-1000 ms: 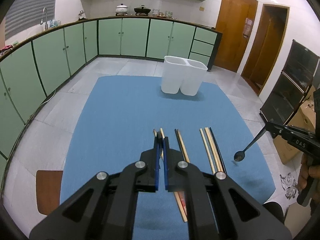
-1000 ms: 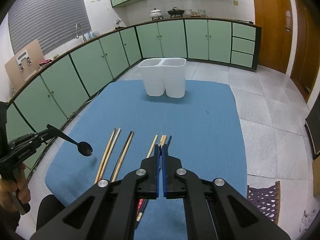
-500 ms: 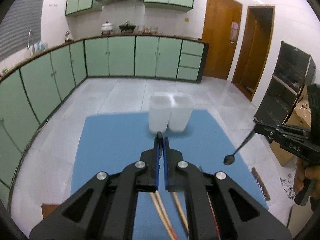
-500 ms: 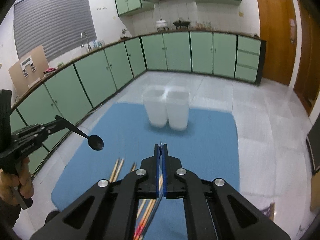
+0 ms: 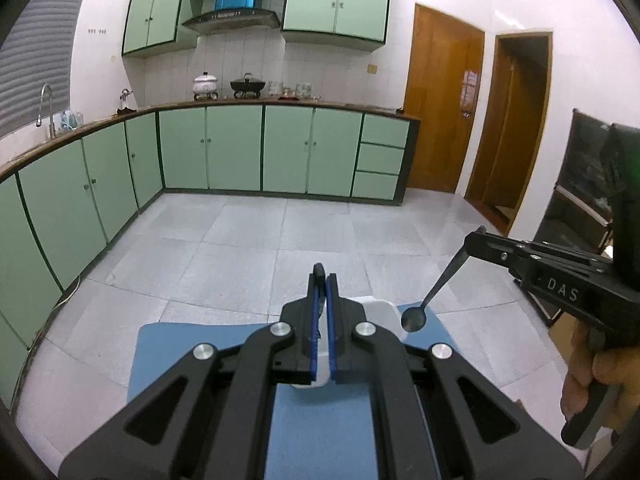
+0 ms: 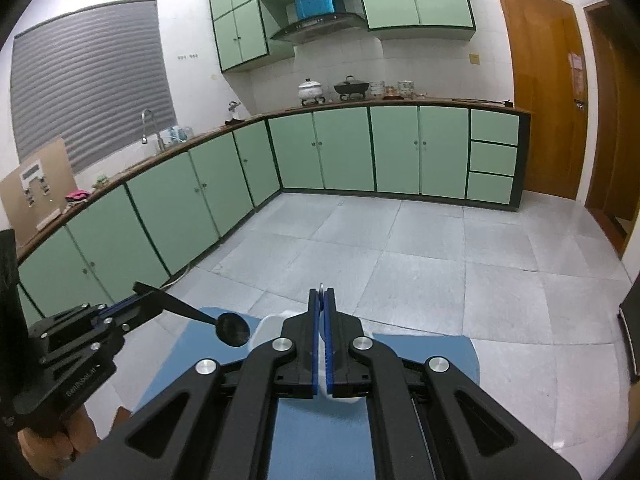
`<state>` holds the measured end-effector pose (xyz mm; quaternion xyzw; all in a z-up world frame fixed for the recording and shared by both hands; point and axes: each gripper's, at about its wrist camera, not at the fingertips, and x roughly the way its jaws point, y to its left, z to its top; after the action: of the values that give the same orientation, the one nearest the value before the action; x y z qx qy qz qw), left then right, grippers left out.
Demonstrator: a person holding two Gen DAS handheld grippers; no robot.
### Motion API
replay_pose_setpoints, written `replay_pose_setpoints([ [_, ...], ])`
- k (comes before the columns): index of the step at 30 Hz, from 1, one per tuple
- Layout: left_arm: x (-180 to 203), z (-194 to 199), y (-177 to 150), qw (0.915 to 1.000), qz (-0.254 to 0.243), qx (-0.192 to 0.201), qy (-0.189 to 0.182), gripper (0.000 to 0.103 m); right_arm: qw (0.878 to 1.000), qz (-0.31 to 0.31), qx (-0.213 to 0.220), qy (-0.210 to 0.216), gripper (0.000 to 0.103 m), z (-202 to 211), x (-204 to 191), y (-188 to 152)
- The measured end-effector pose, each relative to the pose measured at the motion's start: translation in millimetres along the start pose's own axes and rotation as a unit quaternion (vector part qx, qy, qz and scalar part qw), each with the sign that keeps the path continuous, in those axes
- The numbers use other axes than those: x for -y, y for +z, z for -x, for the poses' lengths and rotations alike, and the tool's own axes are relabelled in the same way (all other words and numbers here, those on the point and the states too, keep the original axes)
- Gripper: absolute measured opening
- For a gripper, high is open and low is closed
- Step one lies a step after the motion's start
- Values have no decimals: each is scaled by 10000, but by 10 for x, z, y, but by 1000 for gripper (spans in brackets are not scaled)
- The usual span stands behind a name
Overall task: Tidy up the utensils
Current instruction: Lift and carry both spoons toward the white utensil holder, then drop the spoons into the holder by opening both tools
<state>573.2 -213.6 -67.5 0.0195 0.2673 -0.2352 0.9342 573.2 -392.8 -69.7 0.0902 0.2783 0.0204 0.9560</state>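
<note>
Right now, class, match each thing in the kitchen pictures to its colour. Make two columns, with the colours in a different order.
Things:
1. mat
2. tub
3. cupboards
4. door

Colours:
a. green
b. brown
c. white
d. blue

Pairs: 1-d, 2-c, 3-a, 4-b

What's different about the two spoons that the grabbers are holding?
The matte black spoon in the left gripper looks dull; the grey metal spoon in the right gripper glints. The black spoon slopes gently; the grey spoon hangs steeply. Both are clamped by the handle end, bowl lowest.
</note>
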Motion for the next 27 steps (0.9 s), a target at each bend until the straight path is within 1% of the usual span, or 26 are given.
replay_pose_setpoints([
  [1, -13, -168, -34, 9999, 17, -101, 8, 3, 10000, -37, -52, 0, 2, -103, 40, -20],
  [3, -40, -381, -118, 9996, 68, -271, -6, 3, 9998, -105, -188, -1, 2, -333, 124, -86],
  [5, -76, -517, -224, 9992, 87, -392, -8, 3, 9995, -121, -298, 30, 2, -477, 168, -143],
  [9, -147, -645, -412, 9983, 115, -572, 3, 4, 9988, -169, -455, 62, 3, -673, 253, -256],
  [10, -153, -657, -448, 9981, 113, -600, 33, 4, 9987, -193, -467, 59, 4, -688, 270, -270],
  [11, -179, -647, -465, 9981, 126, -609, 45, 6, 9987, -219, -464, 60, 5, -687, 285, -286],
  [13, -203, -596, -469, 9981, 159, -599, 37, 14, 9988, -218, -430, 56, 14, -633, 288, -321],
  [14, -209, -544, -463, 9982, 172, -565, 52, 21, 9990, -215, -396, 52, 16, -580, 285, -325],
  [15, -211, -485, -447, 9984, 167, -534, 57, 24, 9991, -208, -361, 60, 19, -527, 282, -314],
  [17, -205, -334, -425, 9989, 118, -456, 61, 24, 9995, -183, -261, 53, 20, -367, 263, -316],
  [19, -203, -155, -447, 9993, 53, -357, 105, 28, 9995, -248, -145, 100, 21, -158, 267, -345],
  [20, -208, -28, -469, 9994, 30, -297, 159, 33, 9996, -263, -86, 94, 22, -44, 258, -377],
  [21, -212, 116, -513, 9995, 20, -233, 206, 37, 9997, -245, -9, 60, 23, 85, 262, -430],
  [24, -230, 591, -736, 9996, 16, -40, 267, 41, 9995, -201, 235, 77, 27, 543, 221, -709],
  [26, -226, 927, -981, 9993, 9, 89, 360, 42, 9990, -102, 441, 29, 30, 903, 128, -1009],
  [27, -219, 1106, -1129, 9990, 3, 154, 427, 44, 9986, -56, 525, -16, 33, 1072, 68, -1166],
])
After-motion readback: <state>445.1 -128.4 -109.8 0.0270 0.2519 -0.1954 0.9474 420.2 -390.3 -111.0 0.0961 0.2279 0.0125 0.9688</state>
